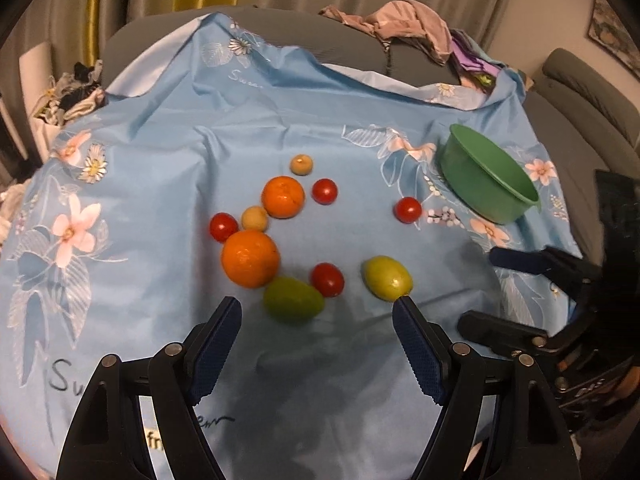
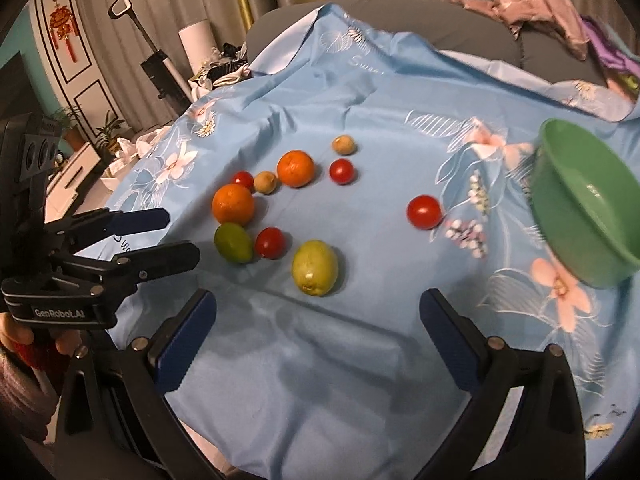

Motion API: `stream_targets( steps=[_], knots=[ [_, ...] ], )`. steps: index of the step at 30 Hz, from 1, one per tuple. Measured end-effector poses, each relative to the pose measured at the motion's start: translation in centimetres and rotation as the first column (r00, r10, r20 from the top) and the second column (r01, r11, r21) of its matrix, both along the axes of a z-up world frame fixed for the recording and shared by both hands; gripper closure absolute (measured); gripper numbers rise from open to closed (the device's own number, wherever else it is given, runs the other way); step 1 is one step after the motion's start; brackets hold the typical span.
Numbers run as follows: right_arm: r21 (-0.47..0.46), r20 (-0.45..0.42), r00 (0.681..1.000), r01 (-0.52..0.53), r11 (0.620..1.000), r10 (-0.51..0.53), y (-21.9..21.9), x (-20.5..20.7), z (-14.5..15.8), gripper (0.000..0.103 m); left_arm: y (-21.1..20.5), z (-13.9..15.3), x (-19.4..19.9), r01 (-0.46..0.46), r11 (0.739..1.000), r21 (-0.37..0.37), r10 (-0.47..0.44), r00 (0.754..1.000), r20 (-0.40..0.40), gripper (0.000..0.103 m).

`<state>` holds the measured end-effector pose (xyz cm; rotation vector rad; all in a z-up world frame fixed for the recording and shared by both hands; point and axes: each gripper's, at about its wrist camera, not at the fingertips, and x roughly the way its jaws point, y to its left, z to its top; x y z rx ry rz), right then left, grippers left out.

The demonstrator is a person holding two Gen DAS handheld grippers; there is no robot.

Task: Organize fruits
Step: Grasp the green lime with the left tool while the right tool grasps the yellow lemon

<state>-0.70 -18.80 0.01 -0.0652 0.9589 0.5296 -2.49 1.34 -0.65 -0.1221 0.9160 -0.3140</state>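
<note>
Fruits lie loose on a blue flowered cloth [image 1: 160,160]: two oranges [image 1: 250,258] [image 1: 283,196], several red tomatoes [image 1: 327,279], two green fruits [image 1: 293,300] [image 1: 387,278] and two small tan fruits [image 1: 255,218]. An empty green bowl [image 1: 486,178] stands tilted at the right. My left gripper [image 1: 318,306] is open and empty, just short of the near green fruit. My right gripper [image 2: 318,300] is open and empty, just short of the yellow-green fruit [image 2: 315,267]. The bowl [image 2: 584,200] is to its right. Each gripper shows in the other's view [image 1: 516,292] [image 2: 176,236].
The cloth covers a grey sofa with crumpled clothes [image 1: 404,24] along its back. Curtains hang behind. In the right wrist view a vacuum [image 2: 160,68], plants and a white cabinet stand at the left, past the cloth's edge.
</note>
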Motion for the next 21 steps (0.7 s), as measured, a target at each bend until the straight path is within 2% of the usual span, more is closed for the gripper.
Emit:
stream_targets(
  steps=[2,5,9,14,17,21],
  knots=[
    [0.013,-0.013,1.0,-0.004,1.0,0.004,0.1,0.4,-0.6,0.007,0.2,-0.4,0.3,0.002,1.0,-0.011,-0.002,1.0,-0.002,0.026],
    [0.026,-0.03,0.999,-0.012,1.0,0.013,0.3,1.0,-1.3,0.015,0.3,-1.0,0.9,0.01,1.0,-0.015,-0.01,1.0,-0.013,0.033],
    [0.045,-0.044,0.999,-0.025,0.999,0.027,0.6,1.6,-1.9,0.02,0.1,-2.1,1.8,0.007,1.0,-0.003,-0.007,0.999,-0.044,0.035],
    [0.029,-0.074,0.996,-0.04,0.999,0.042,1.4,2.6,-3.1,0.027,-0.5,-3.3,2.9,0.008,0.998,0.055,-0.004,0.998,-0.068,0.035],
    [0.026,-0.095,0.995,-0.036,0.999,0.038,1.7,3.4,-3.8,0.031,-0.9,-4.0,3.5,0.01,0.995,0.101,-0.002,0.996,-0.085,0.043],
    [0.023,-0.123,0.992,-0.026,0.999,0.029,2.1,4.4,-4.9,0.043,-1.0,-4.9,4.0,0.013,0.99,0.137,0.002,0.994,-0.113,0.046]
  ],
)
